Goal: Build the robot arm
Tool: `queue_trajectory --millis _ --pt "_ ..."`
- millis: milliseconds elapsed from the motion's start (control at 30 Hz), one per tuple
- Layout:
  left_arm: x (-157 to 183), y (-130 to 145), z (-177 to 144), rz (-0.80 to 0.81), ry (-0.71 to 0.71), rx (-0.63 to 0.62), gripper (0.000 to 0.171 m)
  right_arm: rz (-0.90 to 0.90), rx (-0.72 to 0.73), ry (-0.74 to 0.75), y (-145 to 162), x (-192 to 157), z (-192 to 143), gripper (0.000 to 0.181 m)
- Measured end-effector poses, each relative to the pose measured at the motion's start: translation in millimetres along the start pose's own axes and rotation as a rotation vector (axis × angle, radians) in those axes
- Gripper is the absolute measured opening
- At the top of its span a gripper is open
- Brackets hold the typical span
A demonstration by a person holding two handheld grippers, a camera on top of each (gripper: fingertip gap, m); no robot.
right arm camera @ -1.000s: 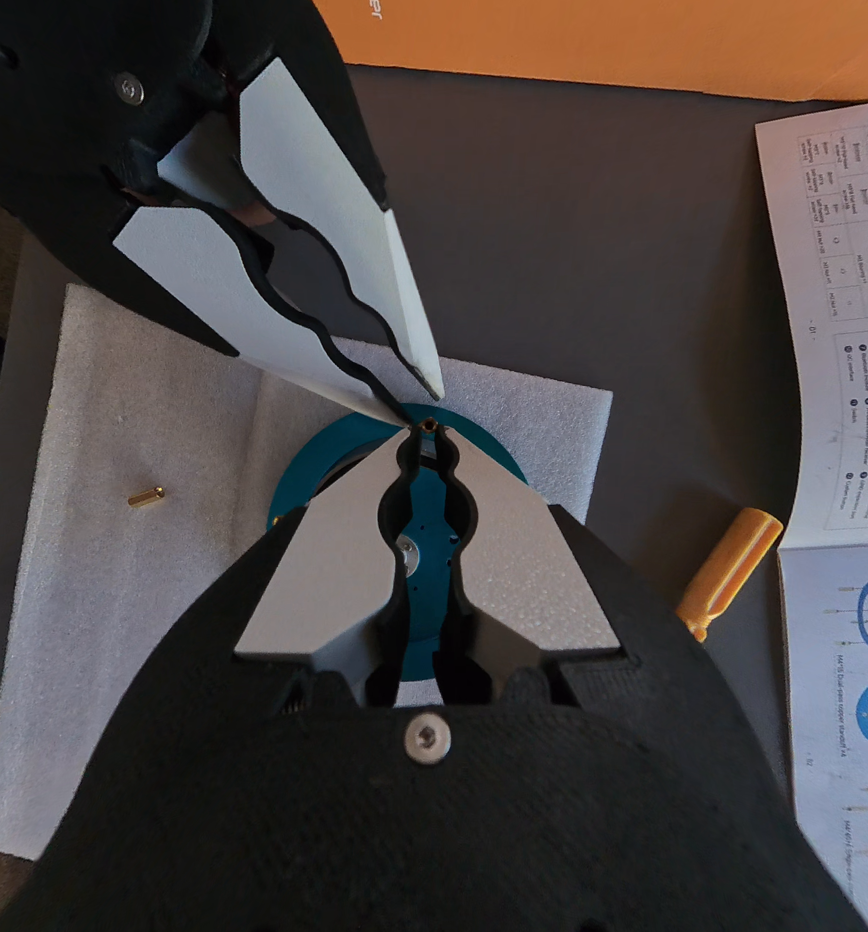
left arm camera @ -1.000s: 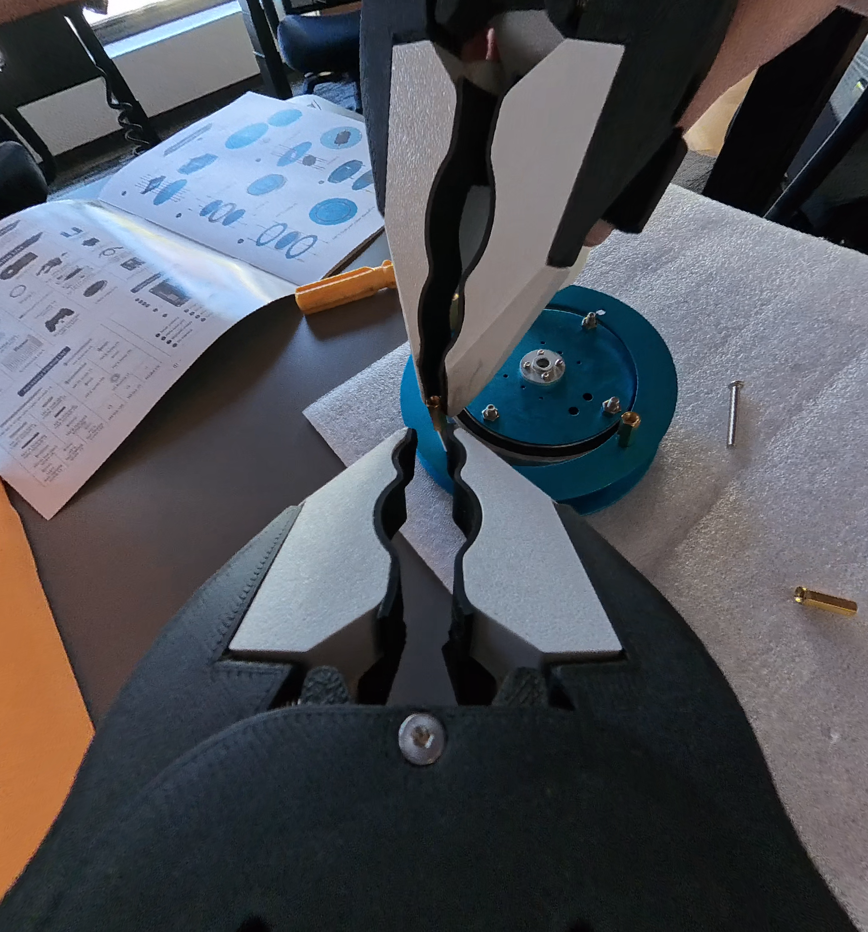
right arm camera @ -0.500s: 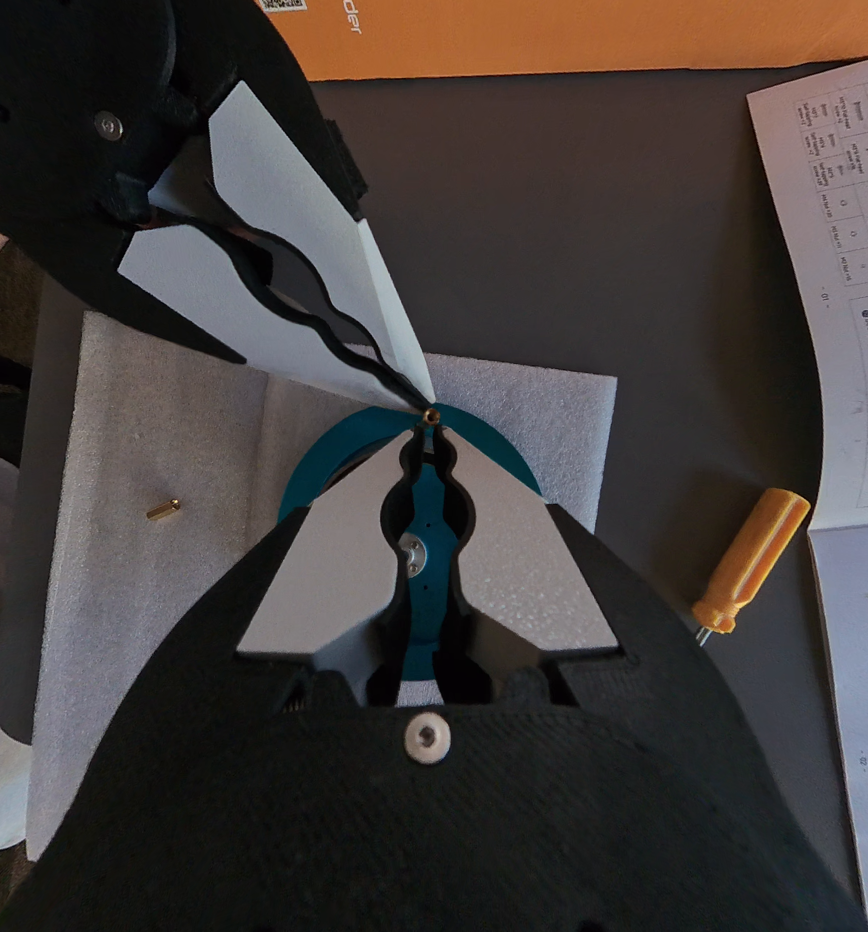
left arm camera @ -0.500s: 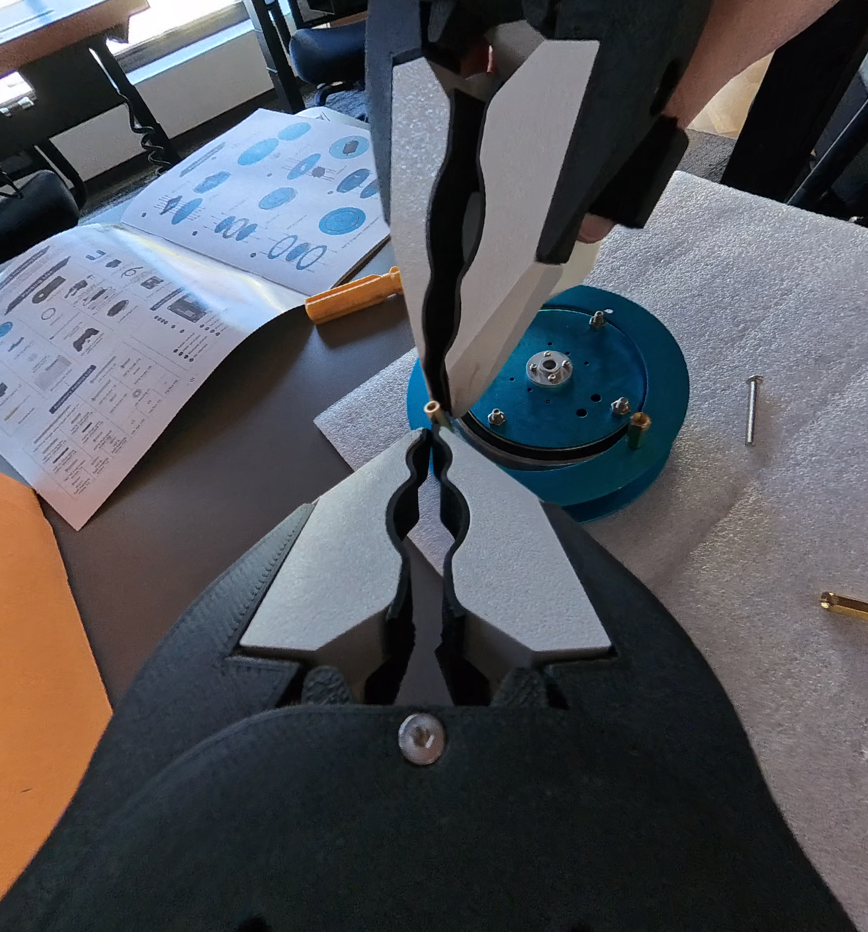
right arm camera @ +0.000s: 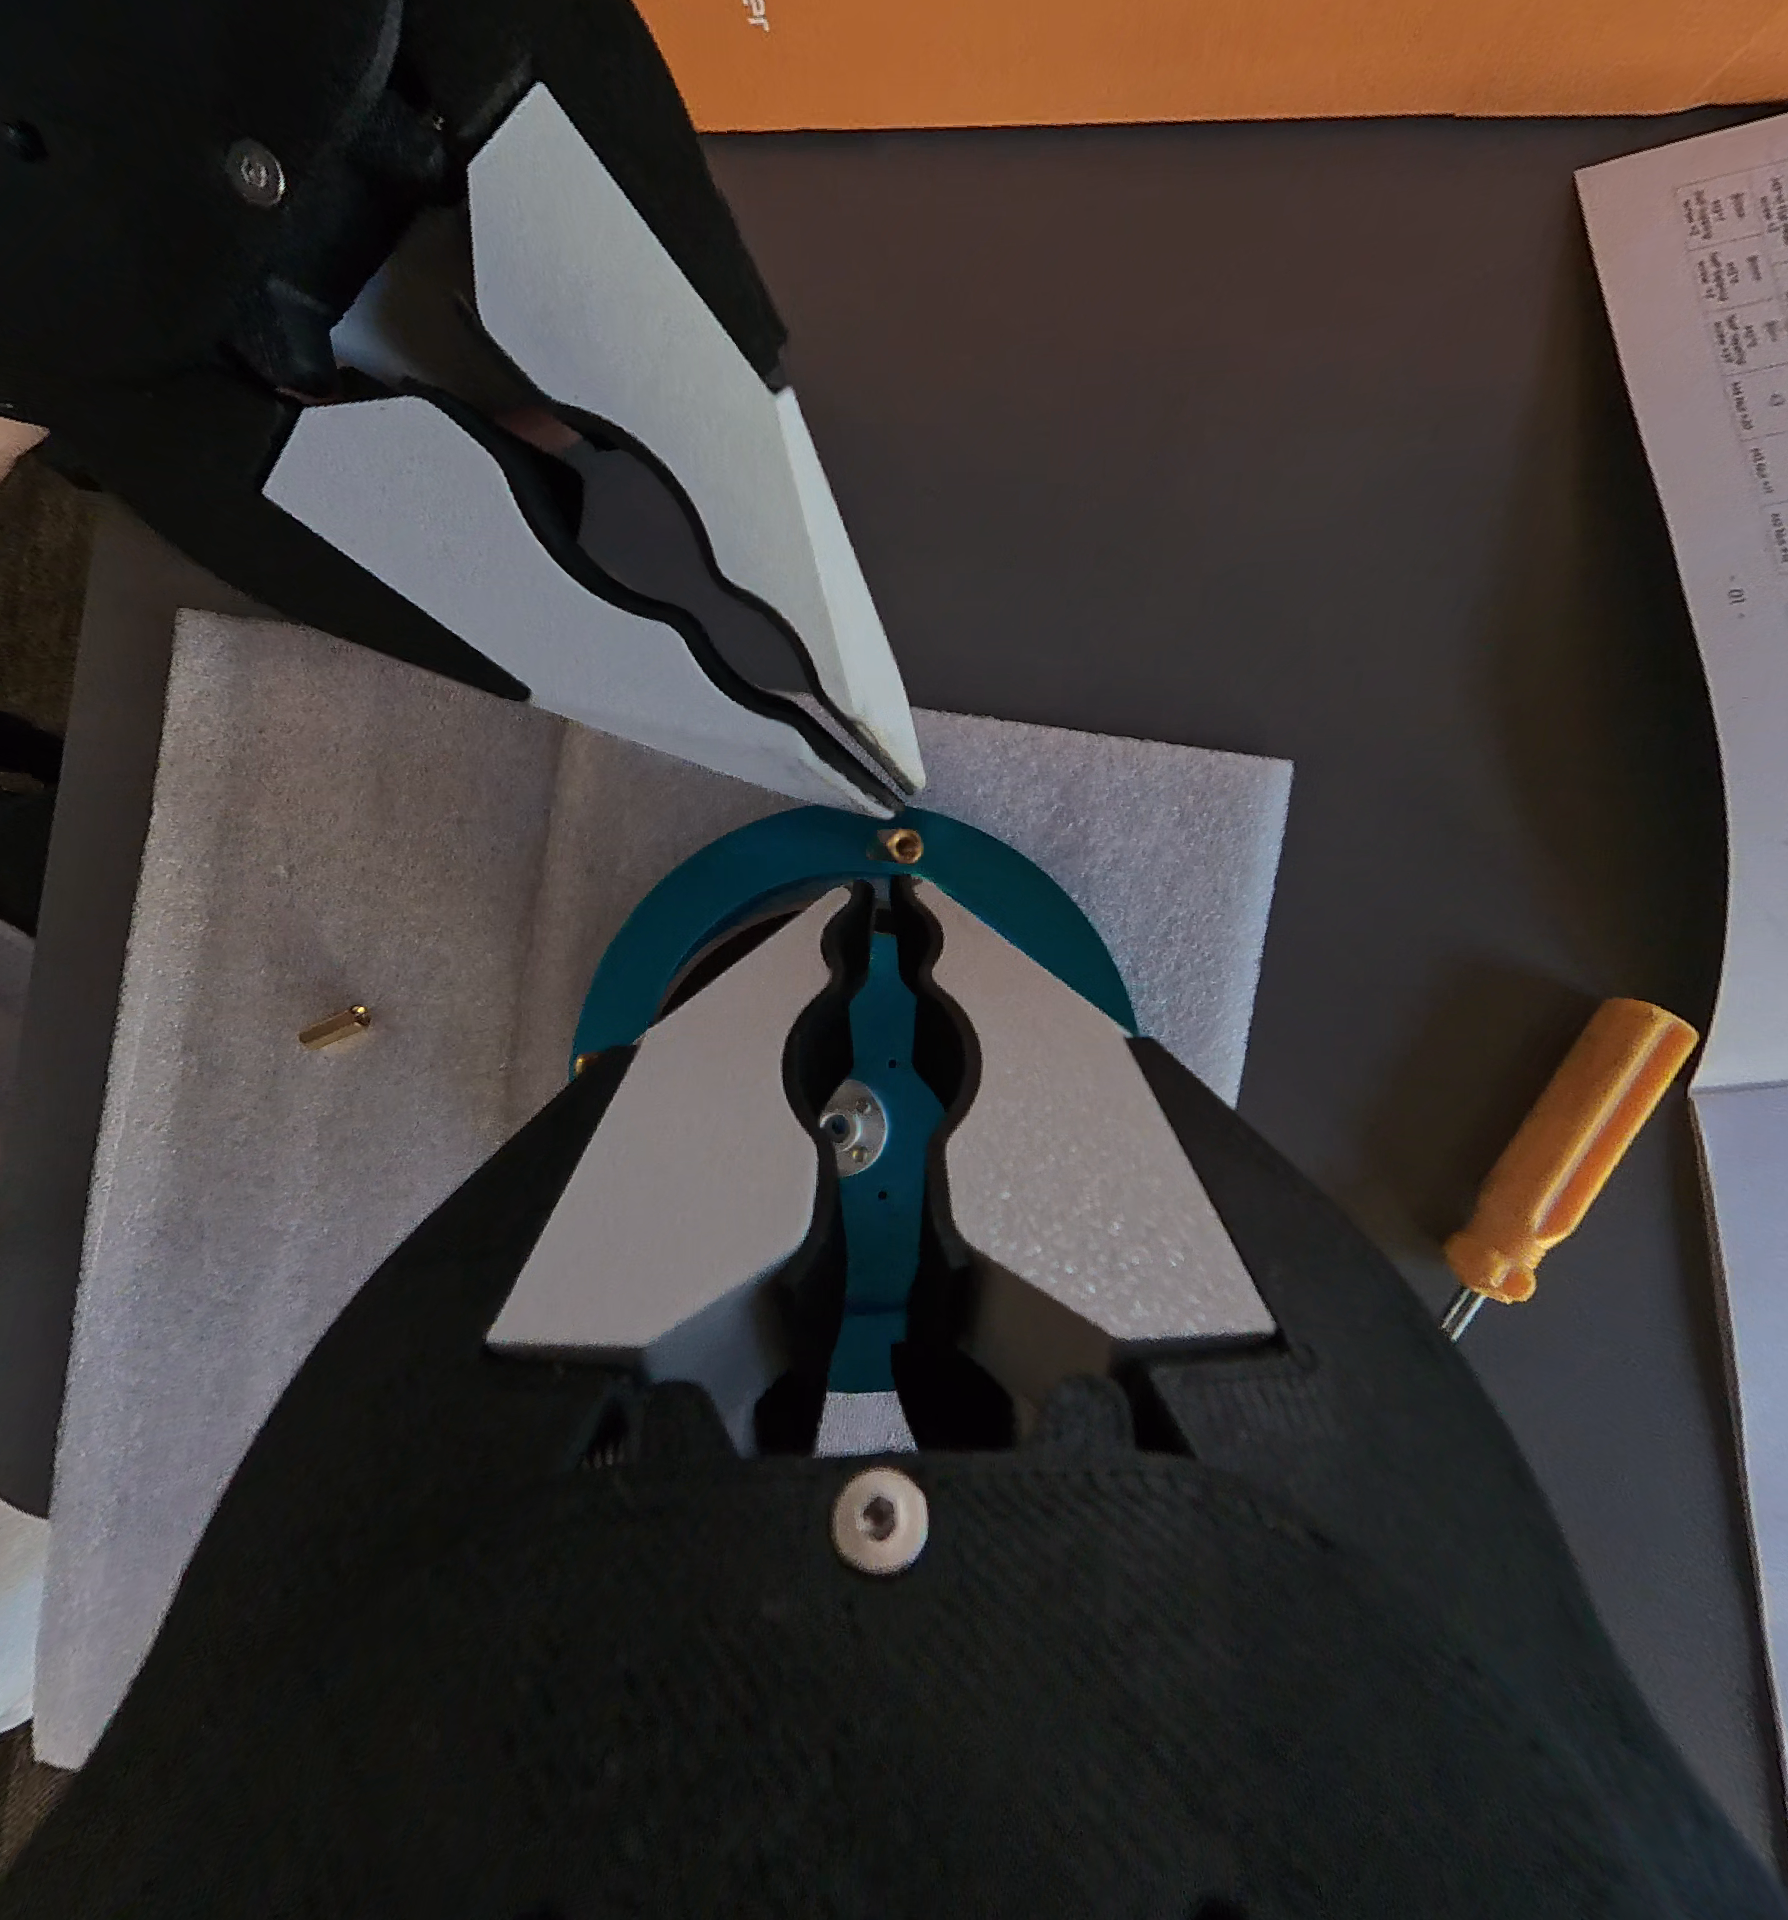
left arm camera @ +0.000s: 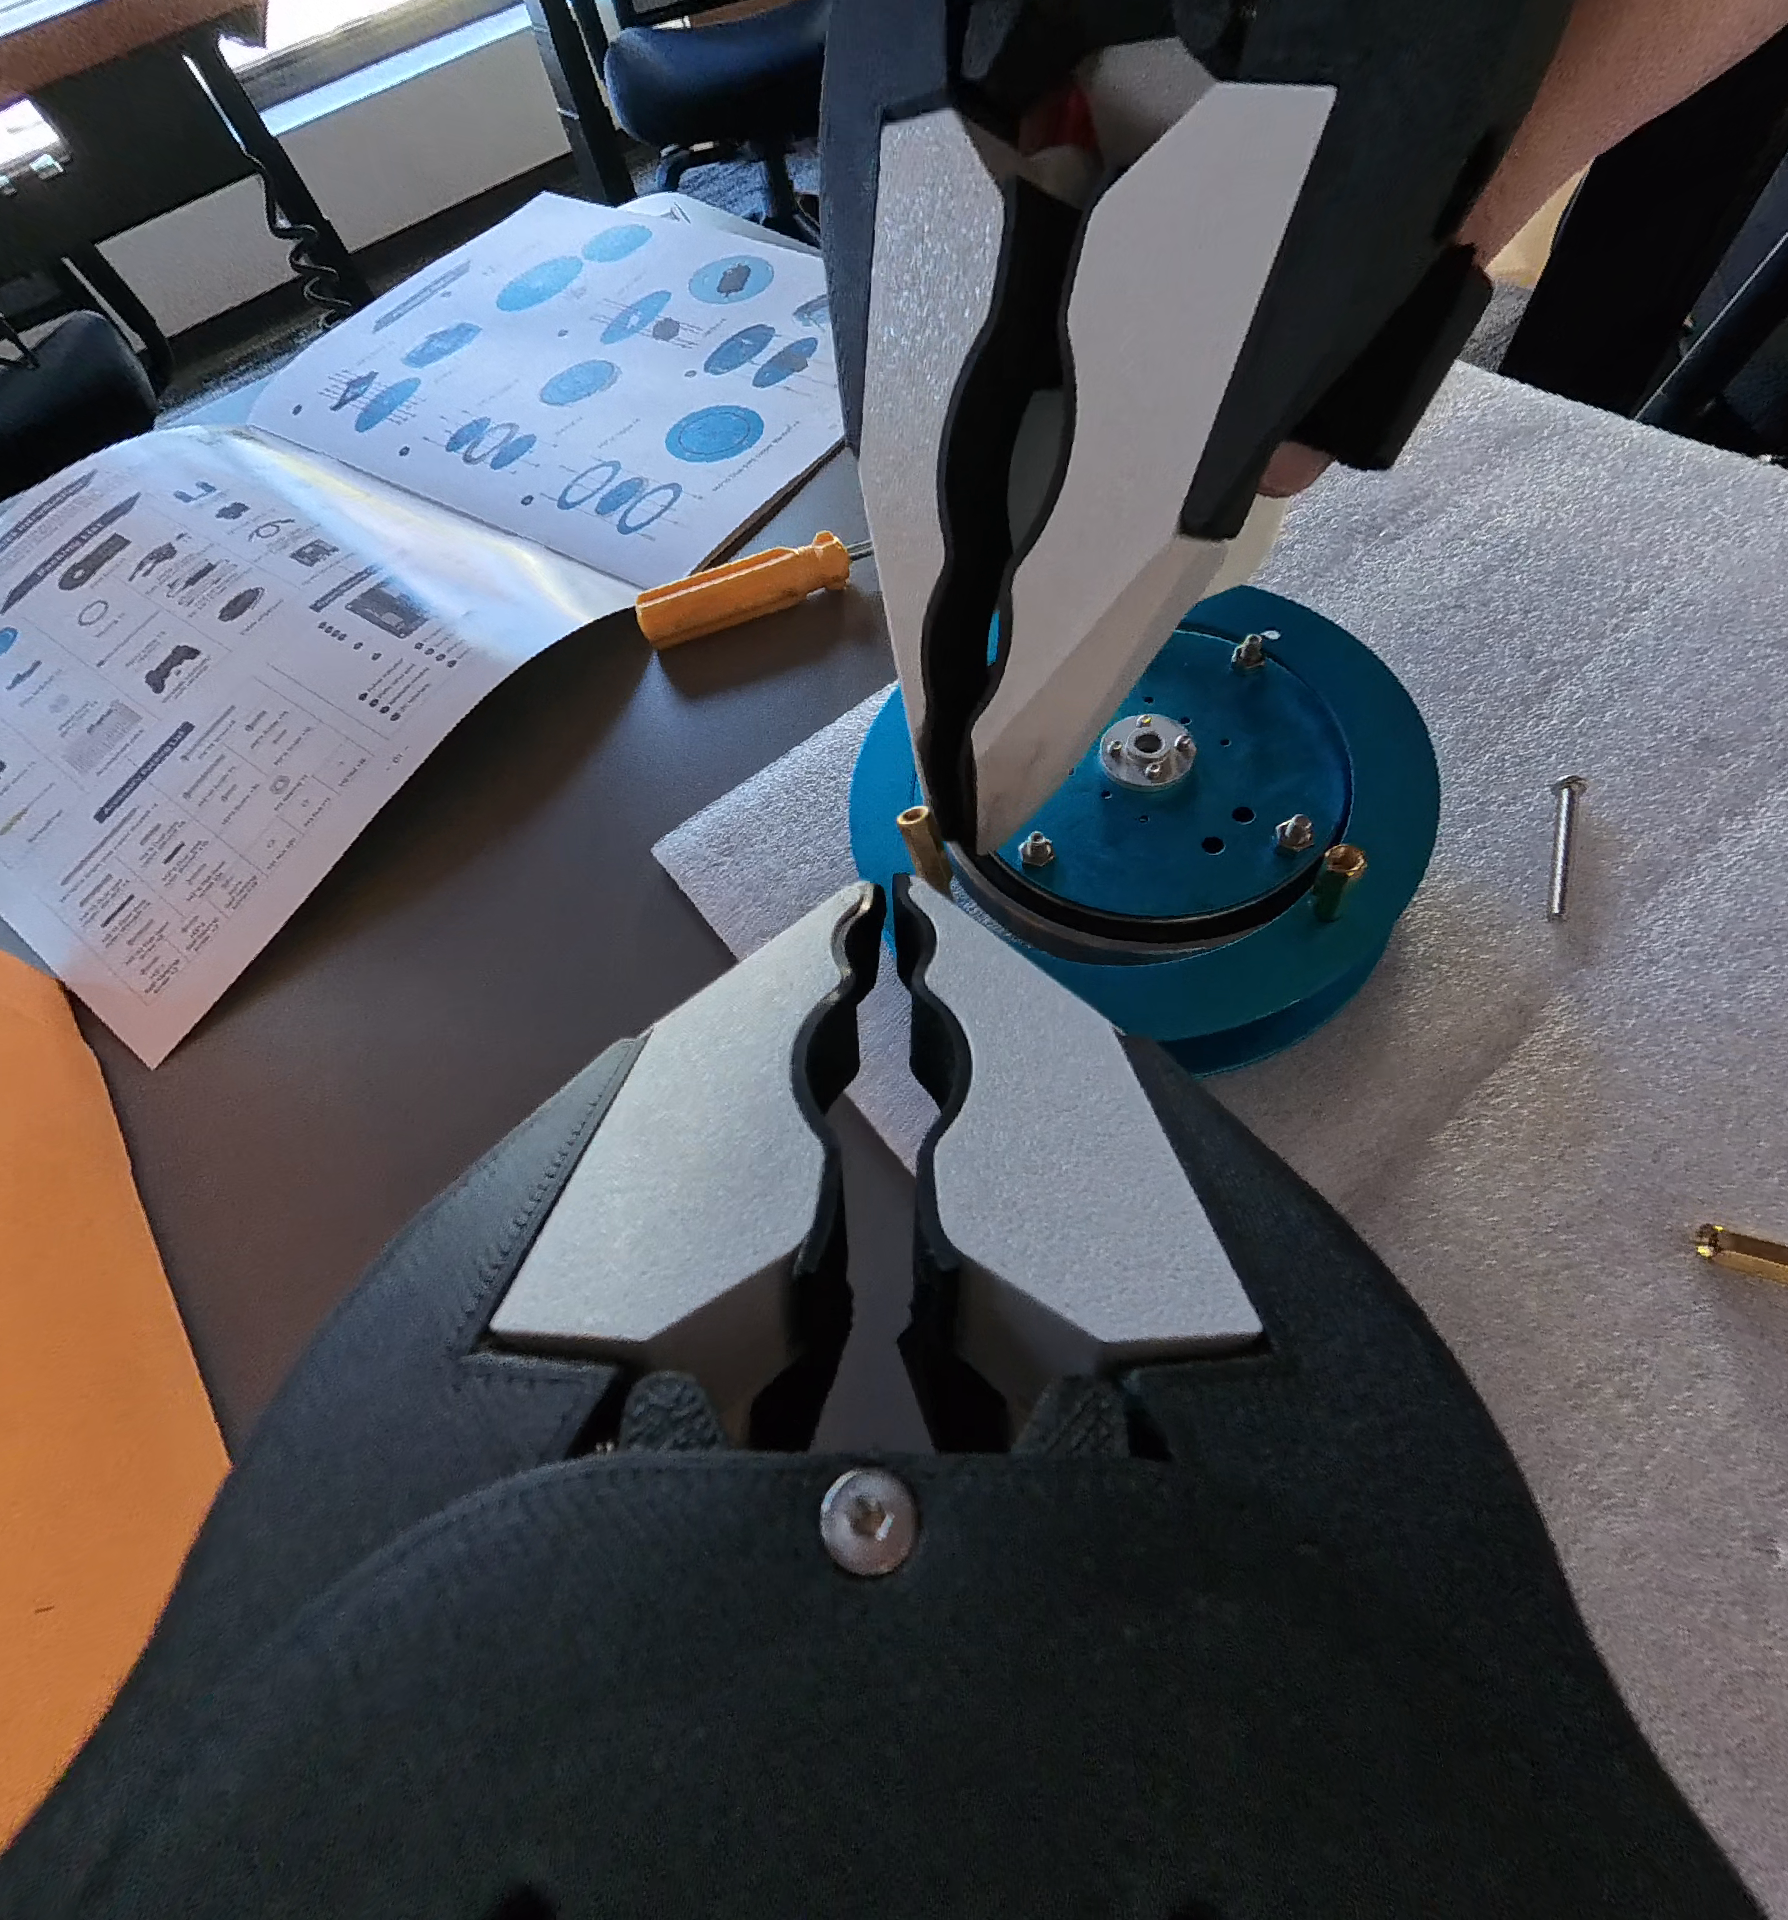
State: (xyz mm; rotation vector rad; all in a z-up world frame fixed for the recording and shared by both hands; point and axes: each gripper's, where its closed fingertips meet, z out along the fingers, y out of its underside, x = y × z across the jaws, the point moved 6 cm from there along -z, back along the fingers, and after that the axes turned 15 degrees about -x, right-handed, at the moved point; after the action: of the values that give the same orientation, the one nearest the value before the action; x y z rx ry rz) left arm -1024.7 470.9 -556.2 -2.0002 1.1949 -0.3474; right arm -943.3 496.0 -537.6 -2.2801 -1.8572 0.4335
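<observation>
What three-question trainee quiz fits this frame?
1. True or false: the left gripper is clamped on the upright hexagonal brass standoff that stands on the rim of the round blue metal wheel.
2. Count: how many brass standoffs lie flat on the white foam sheet?
3. Pick one: the orange-handled screwdriver lies A) on the wheel, B) on the dark table beside the open printed booklet, C) on the foam sheet.

Key
1. False: the standoff stands free, just beyond the fingertips.
2. One, the loose standoff.
3. B
</observation>
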Motion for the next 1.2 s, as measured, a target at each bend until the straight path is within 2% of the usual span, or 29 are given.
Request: queue_trajectory --millis 233,533,833,967,1100,1167,1200 --pt "2.8 -1.9 -2.4 -0.004 0.032 0.024 0.007 -0.037 -0.004 0.036 -2.7 1.1 4.0 0.022" --pt "-1.0 1.5 -1.0 -0.024 0.013 0.001 0.006 -0.051 0.024 0.013 0.0 -6.0 1.8 0.011" --pt "-1.7 3.7 -1.1 -0.032 0.000 -0.011 0.007 -0.056 0.018 0.056 -0.5 -1.5 1.8 0.014" --pt "-6.7 9.3 -4.1 -0.111 0.001 -0.023 0.007 -0.093 0.028 0.096 -1.7 -3.1 -1.1 0.014" --pt "-21.2 24.4 -14.1 -0.326 -0.064 -0.096 0.007 -0.082 0.056 0.147 1.5 -0.9 -10.6 0.014" --pt "-22.4 23.7 -16.9 -0.410 -0.040 -0.088 0.022 -0.071 0.063 0.212 4.7 2.6 -15.9 0.014" --pt "-19.3 20.2 -16.9 -0.407 -0.013 -0.082 0.022 -0.072 0.063 0.243 5.8 3.5 -18.0 0.014"
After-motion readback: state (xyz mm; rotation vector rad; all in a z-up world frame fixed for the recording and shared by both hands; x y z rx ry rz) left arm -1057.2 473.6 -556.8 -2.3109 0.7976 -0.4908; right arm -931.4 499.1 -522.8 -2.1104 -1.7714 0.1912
